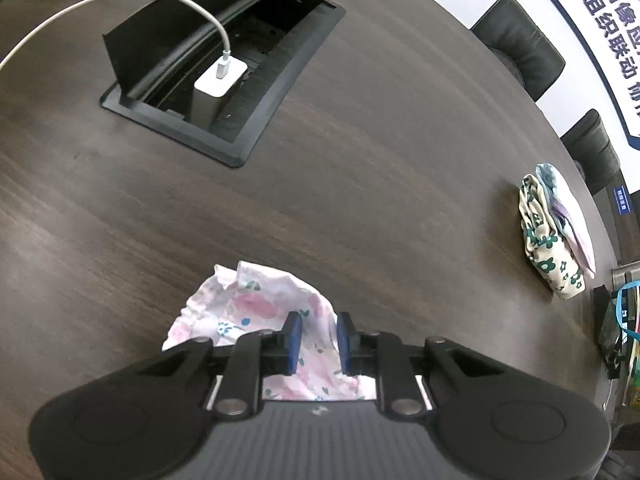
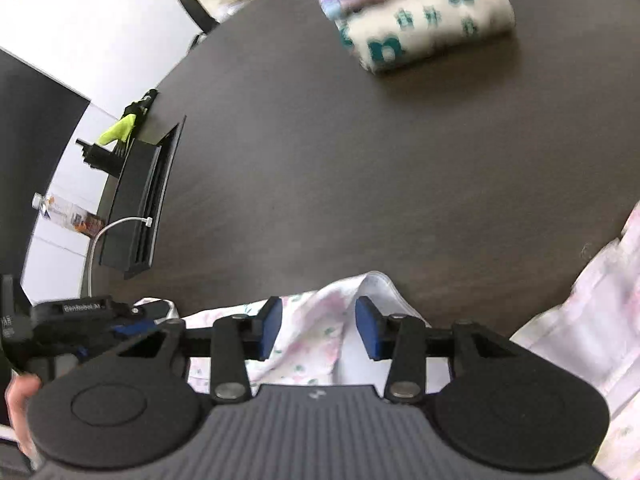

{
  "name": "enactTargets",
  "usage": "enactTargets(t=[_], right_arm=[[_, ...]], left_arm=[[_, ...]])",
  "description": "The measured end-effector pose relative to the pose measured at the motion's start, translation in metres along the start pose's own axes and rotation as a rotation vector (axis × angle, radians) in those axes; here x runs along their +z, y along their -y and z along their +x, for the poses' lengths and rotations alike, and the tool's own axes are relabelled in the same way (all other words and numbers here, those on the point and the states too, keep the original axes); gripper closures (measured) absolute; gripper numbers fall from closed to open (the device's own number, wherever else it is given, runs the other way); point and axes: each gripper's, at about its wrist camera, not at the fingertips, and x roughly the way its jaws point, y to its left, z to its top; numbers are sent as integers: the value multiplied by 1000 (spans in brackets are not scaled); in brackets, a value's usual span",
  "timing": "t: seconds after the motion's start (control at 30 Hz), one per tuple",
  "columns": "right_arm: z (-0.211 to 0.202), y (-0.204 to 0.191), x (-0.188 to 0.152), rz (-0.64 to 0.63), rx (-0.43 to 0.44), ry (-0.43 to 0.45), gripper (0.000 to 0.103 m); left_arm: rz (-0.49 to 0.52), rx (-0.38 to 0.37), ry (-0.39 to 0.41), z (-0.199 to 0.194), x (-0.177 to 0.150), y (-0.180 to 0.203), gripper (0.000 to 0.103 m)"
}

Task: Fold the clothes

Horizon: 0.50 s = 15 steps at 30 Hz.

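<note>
A pink floral garment lies crumpled on the dark wooden table, just in front of me. My left gripper points steeply down at it, and its blue pads pinch a raised fold of the cloth. In the right wrist view my right gripper straddles another ridge of the same garment. Its pads stand apart and do not press the cloth. More of the garment spreads at the right edge. The left gripper's body shows at the far left, with a person's hand below it.
A folded stack of green-flowered and lilac clothes sits near the table's far rim. A black cable box is set into the tabletop, open, with a white charger and cable in it. Black chairs stand beyond the table.
</note>
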Motion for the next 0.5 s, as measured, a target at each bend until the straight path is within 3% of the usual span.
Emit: enactTargets(t=[0.1, 0.13, 0.23, 0.37, 0.5], right_arm=[[3, 2, 0, 34, -16, 38, 68], [4, 2, 1, 41, -26, 54, 72], [10, 0, -2, 11, -52, 80, 99], [8, -5, -12, -57, -69, 140, 102], [-25, -13, -31, -128, -5, 206, 102]], left_arm=[[-23, -17, 11, 5, 7, -6, 90], [-22, -25, 12, 7, 7, -8, 99], [-31, -50, 21, 10, 3, -15, 103], [-21, -65, 55, 2, -7, -20, 103], [17, -134, 141, -30, -28, -25, 103]])
